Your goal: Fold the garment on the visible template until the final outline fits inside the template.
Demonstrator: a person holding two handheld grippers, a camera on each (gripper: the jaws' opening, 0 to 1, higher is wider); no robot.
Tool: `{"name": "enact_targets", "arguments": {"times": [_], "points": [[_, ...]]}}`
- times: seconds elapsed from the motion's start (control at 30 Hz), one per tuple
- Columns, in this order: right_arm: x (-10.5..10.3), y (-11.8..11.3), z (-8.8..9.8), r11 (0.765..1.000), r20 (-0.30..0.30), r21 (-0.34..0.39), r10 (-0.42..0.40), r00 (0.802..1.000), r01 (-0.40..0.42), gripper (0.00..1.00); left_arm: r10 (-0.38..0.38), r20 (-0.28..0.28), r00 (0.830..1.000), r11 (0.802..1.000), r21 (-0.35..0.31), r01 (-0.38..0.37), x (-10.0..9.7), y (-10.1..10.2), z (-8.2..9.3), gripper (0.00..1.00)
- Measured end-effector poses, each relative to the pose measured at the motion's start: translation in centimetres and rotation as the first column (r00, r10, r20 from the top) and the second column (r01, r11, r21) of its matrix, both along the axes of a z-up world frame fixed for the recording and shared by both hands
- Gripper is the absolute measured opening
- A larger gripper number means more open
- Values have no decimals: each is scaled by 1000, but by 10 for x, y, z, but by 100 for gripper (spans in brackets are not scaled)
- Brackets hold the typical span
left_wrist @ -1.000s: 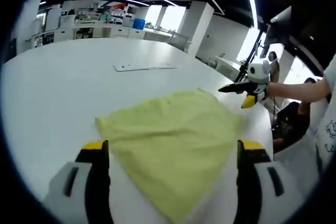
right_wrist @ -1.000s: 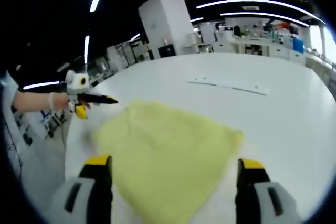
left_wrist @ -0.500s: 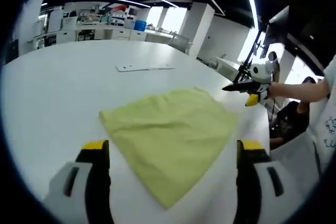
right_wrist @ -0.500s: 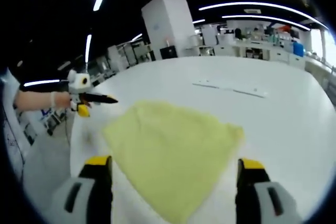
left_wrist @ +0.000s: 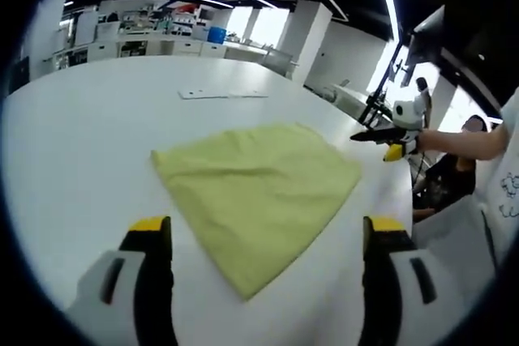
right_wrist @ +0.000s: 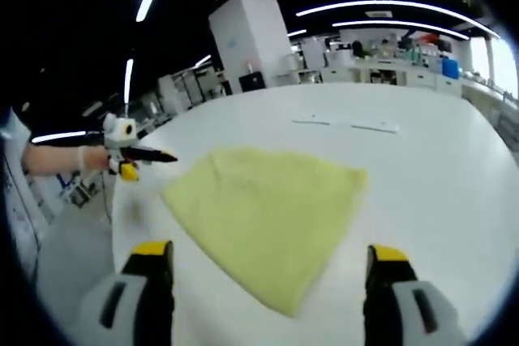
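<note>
In the left gripper view, the left hand-held gripper [left_wrist: 263, 237] has its two yellow-tipped jaws spread wide with nothing between them. Just ahead of them, lying flat on the white surface [left_wrist: 73, 143], is the yellow-green garment [left_wrist: 255, 188], folded into a compact, roughly four-cornered shape with one corner pointing back toward the gap between the jaws. Beyond its far edge lies a thin flat white strip [left_wrist: 223, 94], well apart from the cloth. To the right of the garment, past its right corner and apart from it, the right hand-held gripper [left_wrist: 389, 139] hovers on an outstretched arm; from here I cannot tell how far its jaws stand.

In the right gripper view, the left hand-held gripper [right_wrist: 150, 156] comes in from the left, held off the garment's left edge and not touching it. The right hand-held gripper [right_wrist: 263, 261] is likewise wide open and empty, the garment [right_wrist: 272, 200] lying just in front of it.

No template outline is discernible on the surface, so whether the folded shape fits inside it cannot be judged. The risk from here is a careless re-grasp: pinching only the top layer would peel the fold open, and dragging a corner would slide the whole cloth across the smooth surface and skew it. Stopping now, if an edge overhangs an outline too faint to make out, would also leave the task short.
</note>
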State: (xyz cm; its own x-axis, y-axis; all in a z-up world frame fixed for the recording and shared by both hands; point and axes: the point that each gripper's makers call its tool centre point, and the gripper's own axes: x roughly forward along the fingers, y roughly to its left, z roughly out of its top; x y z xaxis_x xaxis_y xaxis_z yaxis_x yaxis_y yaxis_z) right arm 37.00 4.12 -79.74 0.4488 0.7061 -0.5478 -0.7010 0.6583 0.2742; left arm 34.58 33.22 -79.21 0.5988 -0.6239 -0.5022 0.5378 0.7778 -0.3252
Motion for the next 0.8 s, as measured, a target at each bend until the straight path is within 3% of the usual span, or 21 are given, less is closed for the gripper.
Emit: {"name": "enact_targets", "arguments": {"times": [0.33, 0.5, 0.63, 0.8], "points": [[-6, -8, -6, 1000, -18, 7, -29, 999, 29, 96, 35, -22, 999, 999, -9, -35, -25, 6, -13, 92], [-10, -10, -6, 1000, -18, 2, -22, 1000, 22, 93, 36, -38, 999, 999, 20, -35, -36, 10, -25, 89], [-16, -10, -10, 1000, -42, 4, -13, 999, 14, 82, 61, -38, 997, 998, 17, -60, -41, 13, -25, 80], [-20, -12, -17, 1000, -50, 0, -21, 999, 21, 78, 87, -37, 995, 996, 9, -87, -41, 17, -26, 71]]}}
